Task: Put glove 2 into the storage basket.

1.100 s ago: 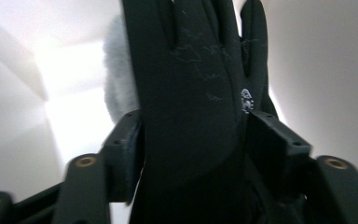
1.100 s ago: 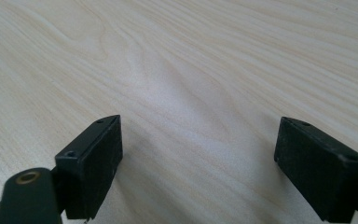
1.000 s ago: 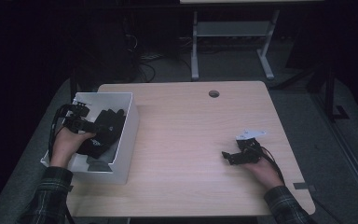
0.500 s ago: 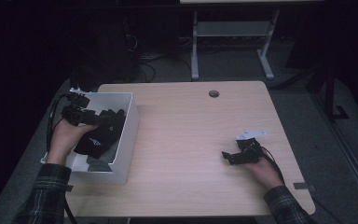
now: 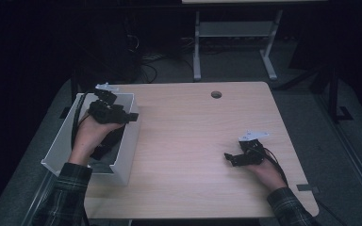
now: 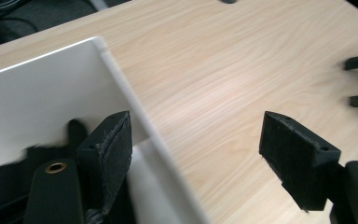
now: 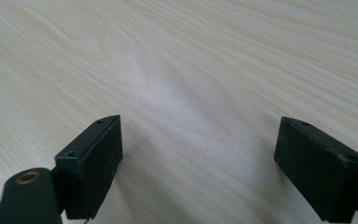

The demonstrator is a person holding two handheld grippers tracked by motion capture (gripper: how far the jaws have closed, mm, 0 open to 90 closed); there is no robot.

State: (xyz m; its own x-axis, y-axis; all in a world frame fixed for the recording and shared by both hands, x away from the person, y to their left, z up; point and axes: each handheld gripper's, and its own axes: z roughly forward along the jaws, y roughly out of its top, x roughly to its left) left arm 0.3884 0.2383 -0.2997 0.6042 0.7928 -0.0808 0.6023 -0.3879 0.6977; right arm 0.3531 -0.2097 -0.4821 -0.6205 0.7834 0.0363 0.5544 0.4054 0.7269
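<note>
Right now I am holding the left gripper over the far end of the white bin, its jaws standing wide apart with nothing between them; they have just been opening. In the left gripper view the bin's rim is running up between the two black pads, one pad hanging over the bin's inside, the other over the bare wood. The left hand is reaching forward from a plaid sleeve, its wrist above the bin. Dark items are lying inside the bin under the hand; I cannot tell what they are.

The right gripper is resting low on the near right part of the table, jaws spread and empty, pointing left; its own view is showing both pads close over the light wood grain.

The table is sitting in a dim room on grey carpet. A round cable hole is lying near its far edge, and a white desk frame is standing beyond.
</note>
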